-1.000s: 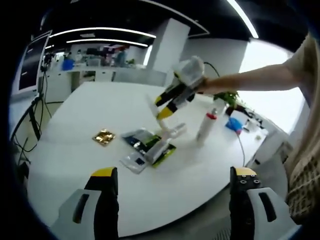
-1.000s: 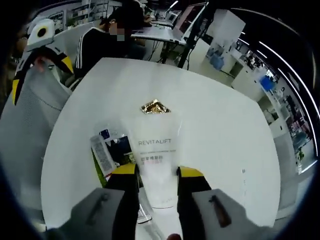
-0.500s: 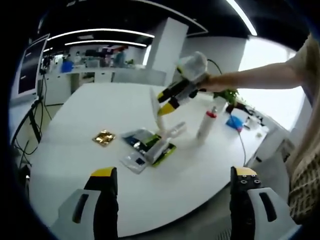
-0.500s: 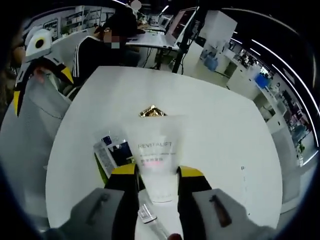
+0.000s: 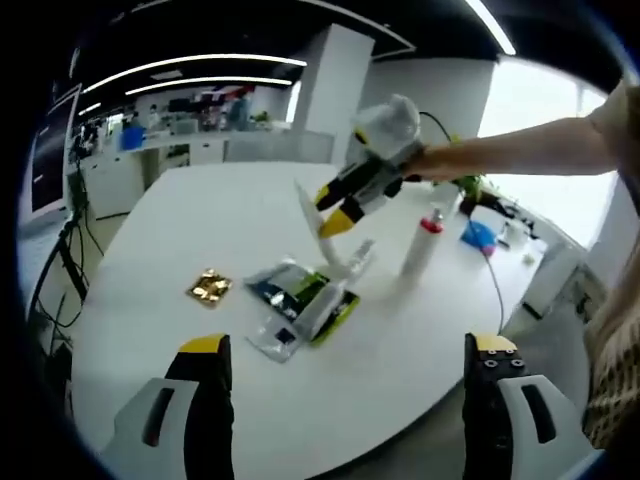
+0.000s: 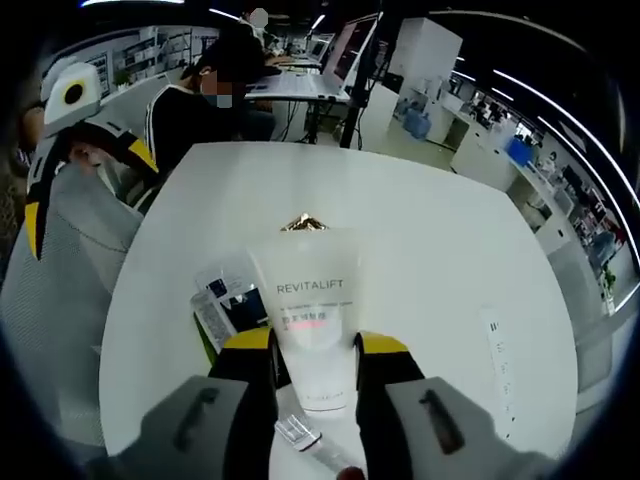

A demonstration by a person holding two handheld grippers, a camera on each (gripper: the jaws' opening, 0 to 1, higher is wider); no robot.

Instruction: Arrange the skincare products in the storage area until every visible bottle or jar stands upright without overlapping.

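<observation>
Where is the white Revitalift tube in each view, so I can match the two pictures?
Left gripper view: the tube hangs above the table, upper centre, clamped in the right gripper.
Right gripper view: the tube stands at lower centre between this gripper's yellow-tipped fingers.
Shared landmark: the gold packet on the white table.

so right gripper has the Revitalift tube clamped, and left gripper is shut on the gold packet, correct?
Not quite. The left gripper is open and empty; the gold packet lies on the white table ahead of it, as the left gripper view shows. The right gripper does have the Revitalift tube clamped.
</observation>
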